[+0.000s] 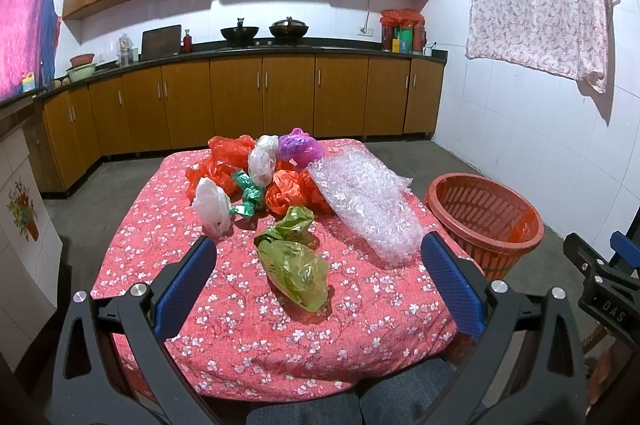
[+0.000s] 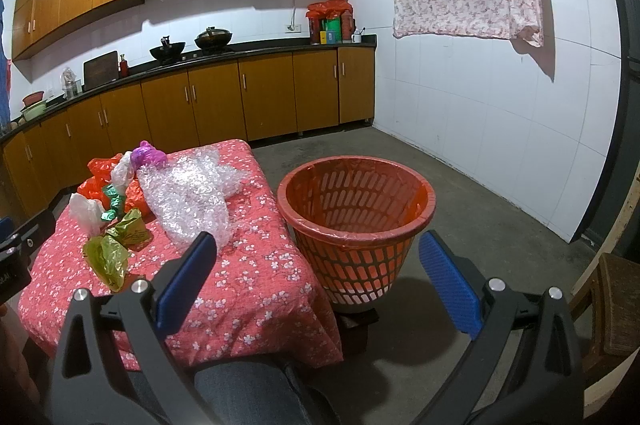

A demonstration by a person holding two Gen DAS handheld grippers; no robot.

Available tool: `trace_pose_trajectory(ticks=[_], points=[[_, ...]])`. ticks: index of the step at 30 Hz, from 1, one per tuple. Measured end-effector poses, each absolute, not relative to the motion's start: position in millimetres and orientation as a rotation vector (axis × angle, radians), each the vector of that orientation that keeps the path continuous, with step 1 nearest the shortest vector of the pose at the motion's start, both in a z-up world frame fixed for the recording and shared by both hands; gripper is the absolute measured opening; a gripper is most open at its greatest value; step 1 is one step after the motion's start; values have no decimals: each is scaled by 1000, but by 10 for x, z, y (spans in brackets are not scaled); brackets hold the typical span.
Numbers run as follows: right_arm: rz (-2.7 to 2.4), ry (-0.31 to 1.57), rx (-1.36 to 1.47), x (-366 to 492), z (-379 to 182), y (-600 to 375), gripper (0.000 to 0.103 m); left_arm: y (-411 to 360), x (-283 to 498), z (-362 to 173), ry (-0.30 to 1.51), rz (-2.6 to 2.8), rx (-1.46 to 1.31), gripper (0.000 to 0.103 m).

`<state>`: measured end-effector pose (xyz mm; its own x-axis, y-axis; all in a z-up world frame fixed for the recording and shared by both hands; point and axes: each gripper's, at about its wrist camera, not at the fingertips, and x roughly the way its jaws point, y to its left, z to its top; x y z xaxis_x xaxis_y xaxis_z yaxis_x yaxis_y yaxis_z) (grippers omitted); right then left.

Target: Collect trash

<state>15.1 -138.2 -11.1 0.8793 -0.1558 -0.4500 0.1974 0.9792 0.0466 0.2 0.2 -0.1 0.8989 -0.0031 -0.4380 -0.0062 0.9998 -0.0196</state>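
Left gripper (image 1: pixel 318 261) jaws wide over green bag (image 1: pixel 294 265), right gripper (image 2: pixel 318 257) jaws wide — red basket (image 2: pixel 356 221) just beyond, bubble wrap (image 1: pixel 364 203) beside.

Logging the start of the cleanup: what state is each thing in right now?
Left hand-held gripper: open, holding nothing.
Right hand-held gripper: open, holding nothing.
Basket: upright on the floor beside the table, lined, no trash visible inside.
Green bag: crumpled, on the tablecloth.
Bubble wrap: loose, on the table.

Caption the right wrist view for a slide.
Open right gripper faces an empty red basket beside the bag-strewn table.
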Motion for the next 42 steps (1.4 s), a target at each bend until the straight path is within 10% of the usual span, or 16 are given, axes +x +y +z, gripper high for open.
trace_pose_trajectory(ticks=[42], points=[[-184,465,95,163,-159,-1384,99,3,5,-1,459,2,-23,101]])
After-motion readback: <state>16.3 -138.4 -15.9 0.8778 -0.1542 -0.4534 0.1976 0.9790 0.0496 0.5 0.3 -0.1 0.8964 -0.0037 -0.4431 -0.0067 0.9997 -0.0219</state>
